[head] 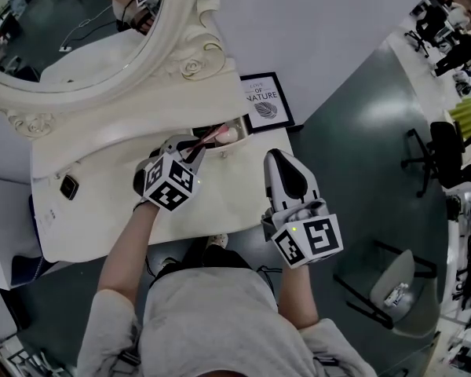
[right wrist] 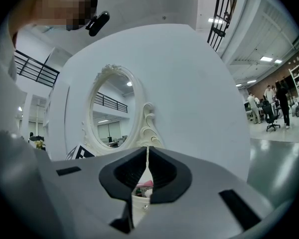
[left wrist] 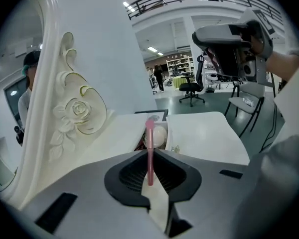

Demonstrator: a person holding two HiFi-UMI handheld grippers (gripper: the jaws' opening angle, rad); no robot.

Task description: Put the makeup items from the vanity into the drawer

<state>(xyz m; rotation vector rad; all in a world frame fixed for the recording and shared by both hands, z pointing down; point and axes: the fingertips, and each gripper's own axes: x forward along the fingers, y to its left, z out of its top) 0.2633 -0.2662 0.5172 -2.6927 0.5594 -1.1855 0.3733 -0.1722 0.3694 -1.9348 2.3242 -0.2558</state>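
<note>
My left gripper (head: 190,152) is shut on a slim pink makeup brush (head: 209,138), whose tip reaches over the open drawer (head: 240,123) at the back of the white vanity top (head: 102,210). In the left gripper view the brush (left wrist: 149,148) stands upright between the jaws of the left gripper (left wrist: 150,182), with a pale egg-shaped sponge (left wrist: 159,136) in the drawer behind it. My right gripper (head: 275,157) hovers to the right of the drawer, off the vanity's right edge. It is shut with nothing held, seen as the right gripper (right wrist: 147,154) facing the mirror.
An ornate white oval mirror (head: 86,45) rises at the back left. A framed print (head: 265,100) leans by the wall behind the drawer. A small dark device (head: 69,185) lies on the vanity's left part. A grey chair (head: 400,293) and an office chair (head: 443,151) stand to the right.
</note>
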